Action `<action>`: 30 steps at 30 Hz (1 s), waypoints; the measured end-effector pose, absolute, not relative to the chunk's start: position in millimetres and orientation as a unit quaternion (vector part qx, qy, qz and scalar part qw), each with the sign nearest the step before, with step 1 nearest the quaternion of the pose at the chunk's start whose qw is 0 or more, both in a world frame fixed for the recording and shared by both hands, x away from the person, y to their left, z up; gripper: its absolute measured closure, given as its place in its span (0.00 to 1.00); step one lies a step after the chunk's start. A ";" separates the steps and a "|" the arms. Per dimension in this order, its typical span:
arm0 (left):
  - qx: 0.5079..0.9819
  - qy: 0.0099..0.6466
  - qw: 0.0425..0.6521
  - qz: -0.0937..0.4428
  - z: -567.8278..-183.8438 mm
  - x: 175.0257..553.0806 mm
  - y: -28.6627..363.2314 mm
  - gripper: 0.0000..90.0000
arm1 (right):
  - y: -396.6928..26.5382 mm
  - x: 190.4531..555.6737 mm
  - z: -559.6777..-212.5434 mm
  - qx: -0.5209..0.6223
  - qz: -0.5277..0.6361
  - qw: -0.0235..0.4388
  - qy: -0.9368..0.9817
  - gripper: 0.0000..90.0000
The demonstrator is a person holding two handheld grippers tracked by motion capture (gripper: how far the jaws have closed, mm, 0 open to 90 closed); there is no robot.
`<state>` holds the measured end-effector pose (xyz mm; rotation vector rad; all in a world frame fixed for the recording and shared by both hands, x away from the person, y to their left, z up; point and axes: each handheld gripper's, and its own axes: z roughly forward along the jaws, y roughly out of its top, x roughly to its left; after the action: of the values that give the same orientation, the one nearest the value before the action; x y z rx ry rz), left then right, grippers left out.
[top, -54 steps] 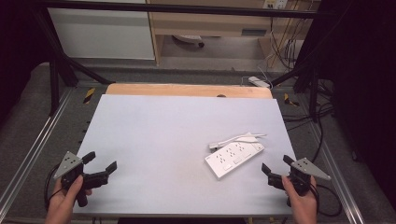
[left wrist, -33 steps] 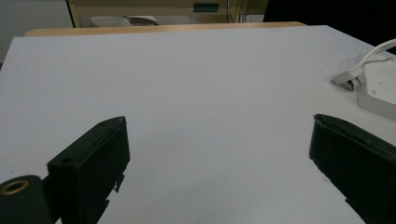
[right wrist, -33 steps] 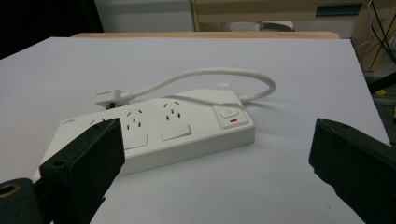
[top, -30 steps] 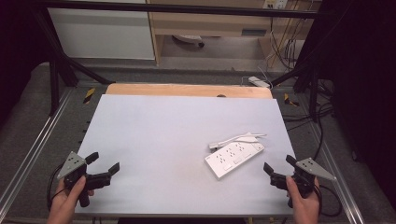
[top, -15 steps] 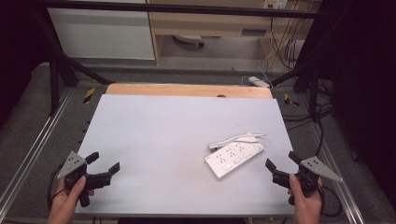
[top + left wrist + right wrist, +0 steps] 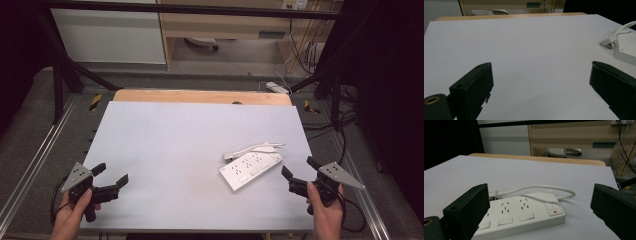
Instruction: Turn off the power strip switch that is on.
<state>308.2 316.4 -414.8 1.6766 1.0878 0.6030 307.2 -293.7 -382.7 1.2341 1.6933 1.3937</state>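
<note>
Right gripper view: left jaw hides the power strip's [image 6: 524, 216] near end.

Each black gripper [image 6: 111, 175] has 2 blocky jaws, a grey 3-cornered top plate and a trailing black cable.

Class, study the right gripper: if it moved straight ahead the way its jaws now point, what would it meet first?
Most likely the white power strip, lying directly ahead of the open right gripper on the table. Its cable loops just behind it.
</note>
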 end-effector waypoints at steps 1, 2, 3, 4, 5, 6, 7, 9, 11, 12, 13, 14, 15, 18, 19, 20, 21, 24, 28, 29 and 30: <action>0.694 0.450 0.503 0.249 -414.8 308.2 316.2 0.06 | -292.7 307.8 -382.2 0.465 0.525 0.309 0.642 0.03; 0.694 0.450 0.503 0.249 -414.7 308.2 316.0 0.06 | -292.7 307.8 -382.2 0.465 0.525 0.309 0.642 0.03; 0.695 0.449 0.503 0.250 -414.7 308.1 315.9 0.06 | -291.7 308.2 -381.7 0.464 0.523 0.310 0.644 0.03; 0.695 0.449 0.504 0.249 -414.7 308.0 315.7 0.06 | -290.3 309.0 -380.8 0.462 0.524 0.308 0.646 0.03; 0.695 0.449 0.503 0.249 -414.7 308.0 315.6 0.06 | -289.7 309.4 -380.6 0.460 0.523 0.309 0.647 0.03; 0.695 0.449 0.503 0.249 -414.8 308.0 315.6 0.06 | -289.7 309.4 -380.6 0.460 0.523 0.309 0.647 0.03; 0.696 0.449 0.502 0.249 -414.8 308.1 315.7 0.06 | -289.0 309.6 -380.2 0.460 0.523 0.308 0.648 0.03; 0.695 0.450 0.502 0.249 -414.7 308.0 315.7 0.06 | -288.2 310.4 -379.8 0.458 0.523 0.309 0.649 0.03; 0.695 0.449 0.502 0.249 -414.8 307.9 315.7 0.06 | -286.4 312.0 -379.7 0.458 0.523 0.307 0.650 0.03; 0.695 0.449 0.502 0.249 -414.8 307.9 315.6 0.06 | -286.4 312.0 -379.7 0.458 0.523 0.307 0.650 0.03; 0.695 0.450 0.503 0.248 -414.8 307.9 315.4 0.06 | -285.7 312.8 -379.7 0.456 0.521 0.308 0.653 0.03; 0.695 0.450 0.503 0.249 -414.8 307.8 315.4 0.06 | -284.4 313.4 -379.4 0.457 0.521 0.305 0.653 0.03; 0.695 0.450 0.503 0.249 -414.8 307.7 315.5 0.06 | -281.8 314.8 -378.7 0.456 0.519 0.304 0.657 0.03; 0.695 0.451 0.502 0.249 -414.8 307.8 315.7 0.06 | -279.5 316.8 -377.8 0.452 0.514 0.303 0.663 0.03; 0.695 0.450 0.502 0.249 -414.9 307.9 315.8 0.06 | -278.6 318.2 -377.4 0.451 0.513 0.301 0.665 0.03; 0.695 0.450 0.502 0.249 -414.9 308.0 315.8 0.06 | -277.9 319.3 -377.0 0.452 0.513 0.301 0.665 0.03; 0.695 0.450 0.502 0.249 -414.9 307.9 315.6 0.06 | -277.2 320.7 -376.8 0.450 0.514 0.300 0.666 0.03; 0.695 0.449 0.502 0.250 -414.8 307.8 315.7 0.06 | -274.0 324.8 -375.6 0.443 0.516 0.295 0.672 0.02; 0.696 0.448 0.503 0.250 -414.7 307.9 315.9 0.06 | -271.6 327.9 -376.5 0.440 0.516 0.295 0.673 0.02; 0.696 0.448 0.503 0.250 -414.7 307.9 315.7 0.06 | -269.9 329.9 -377.4 0.442 0.513 0.296 0.674 0.02; 0.696 0.448 0.502 0.249 -414.8 307.9 315.6 0.06 | -269.9 329.9 -377.4 0.442 0.513 0.296 0.674 0.02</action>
<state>307.9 315.6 -414.8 1.6825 1.0820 0.6022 329.9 -269.9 -377.4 1.1748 1.7936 1.3639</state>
